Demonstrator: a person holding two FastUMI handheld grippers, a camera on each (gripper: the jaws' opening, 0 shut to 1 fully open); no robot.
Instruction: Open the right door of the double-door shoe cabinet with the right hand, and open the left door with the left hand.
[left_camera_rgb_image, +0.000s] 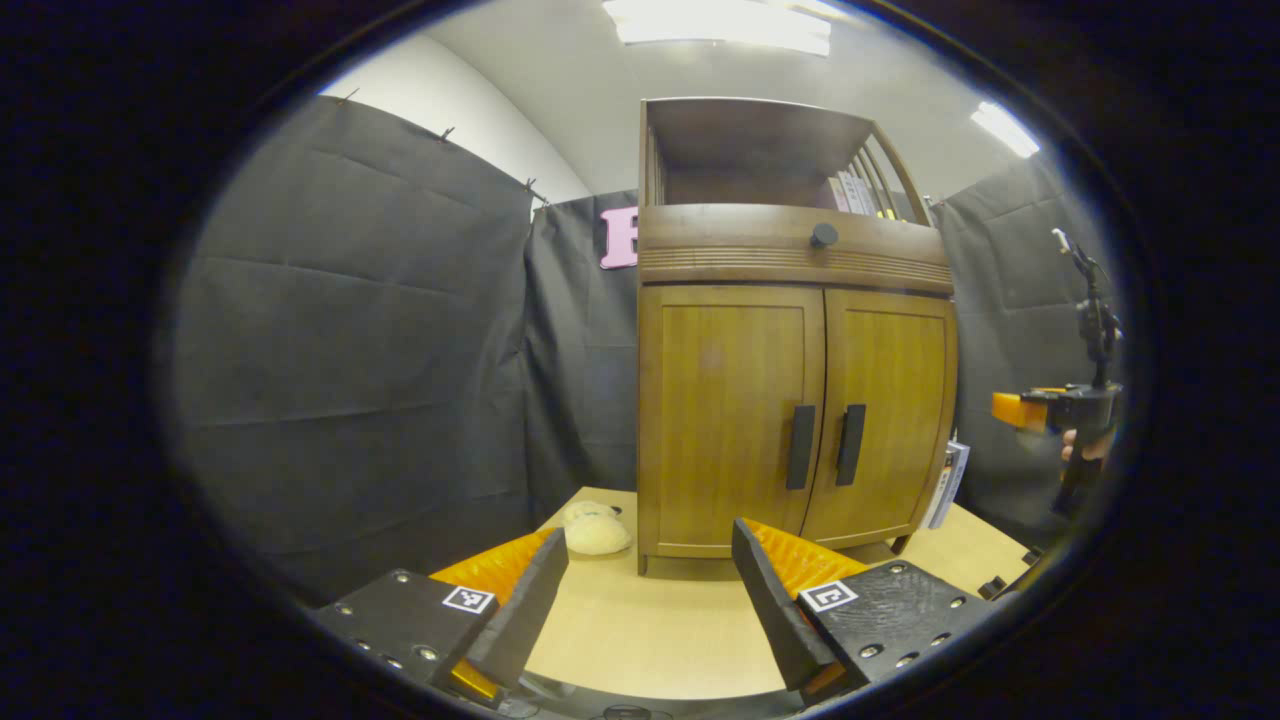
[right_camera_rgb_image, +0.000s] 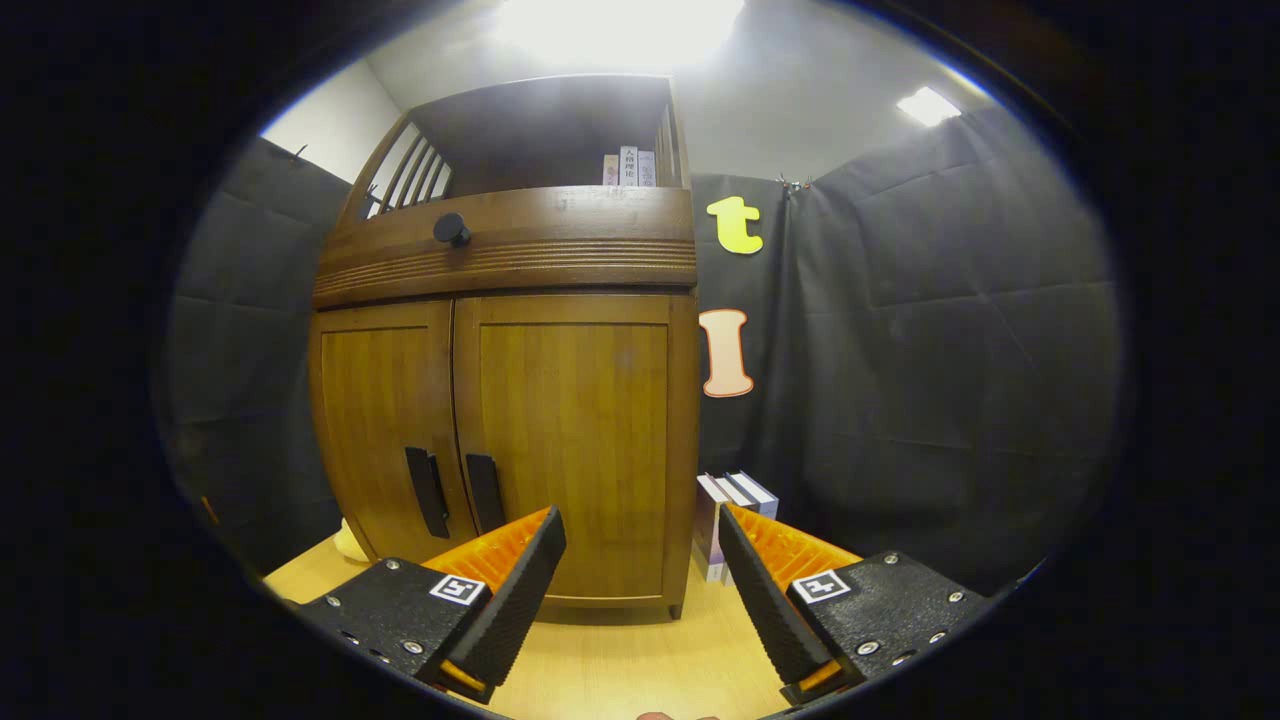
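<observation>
The double-door shoe cabinet (left_camera_rgb_image: 795, 400) stands on the counter (left_camera_rgb_image: 640, 640) with both doors closed, the left door handle (left_camera_rgb_image: 800, 447) and right door handle (left_camera_rgb_image: 851, 444) just beside each other at the centre seam. The left hand-held gripper (left_camera_rgb_image: 650, 590) and right hand-held gripper (right_camera_rgb_image: 640, 575) hover before it, fingers spread apart, holding nothing (books (right_camera_rgb_image: 730, 525) stand beside the cabinet's right side).

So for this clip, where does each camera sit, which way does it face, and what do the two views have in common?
Left gripper view: rides on the left gripper, facing the shoe cabinet from its left front; its own open fingers show below, and the right gripper at far right.
Right gripper view: rides on the right gripper, facing the cabinet from its right front; open fingers below.
Shared: both closed doors, their dark handles, the drawer knob, the tabletop.
</observation>
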